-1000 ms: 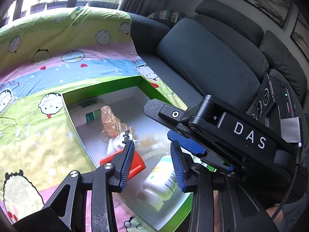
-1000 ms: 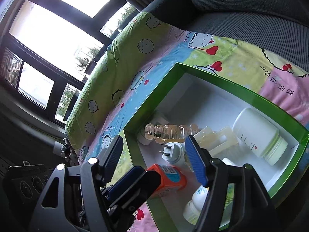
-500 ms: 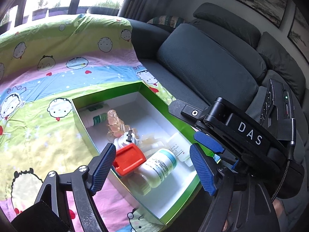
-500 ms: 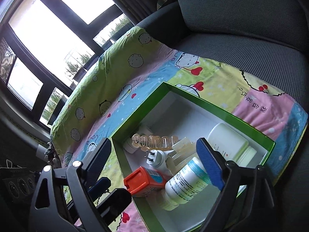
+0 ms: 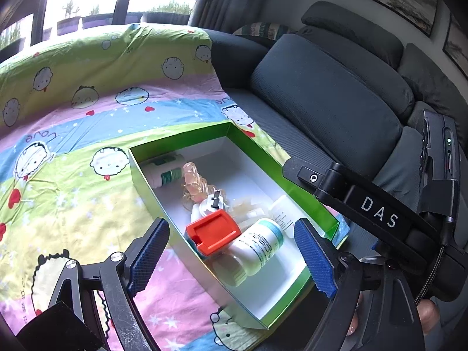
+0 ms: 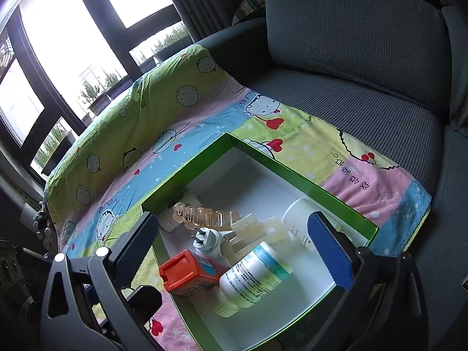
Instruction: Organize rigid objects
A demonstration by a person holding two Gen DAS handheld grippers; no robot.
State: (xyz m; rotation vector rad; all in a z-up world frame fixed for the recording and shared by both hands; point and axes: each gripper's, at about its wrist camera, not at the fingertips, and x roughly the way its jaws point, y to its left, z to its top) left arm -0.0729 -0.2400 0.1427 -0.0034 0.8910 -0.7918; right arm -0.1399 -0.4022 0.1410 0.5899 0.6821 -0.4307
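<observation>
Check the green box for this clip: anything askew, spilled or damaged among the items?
Nothing spilled or visibly damaged. The items lie jumbled in the green box: the orange-capped container and the teal-labelled bottle lie on their sides, leaning together, and the white plug points its prongs up.

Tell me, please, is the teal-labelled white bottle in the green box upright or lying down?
Lying down: the bottle rests on its side in the green box, its cap end lowest in frame.

The far white bottle (image 6: 301, 219) sits partly hidden behind the right tool (image 6: 237, 242).

Left gripper (image 5: 231, 260) and right gripper (image 6: 234, 251) angled downward, jaws opening (nothing between them).
</observation>
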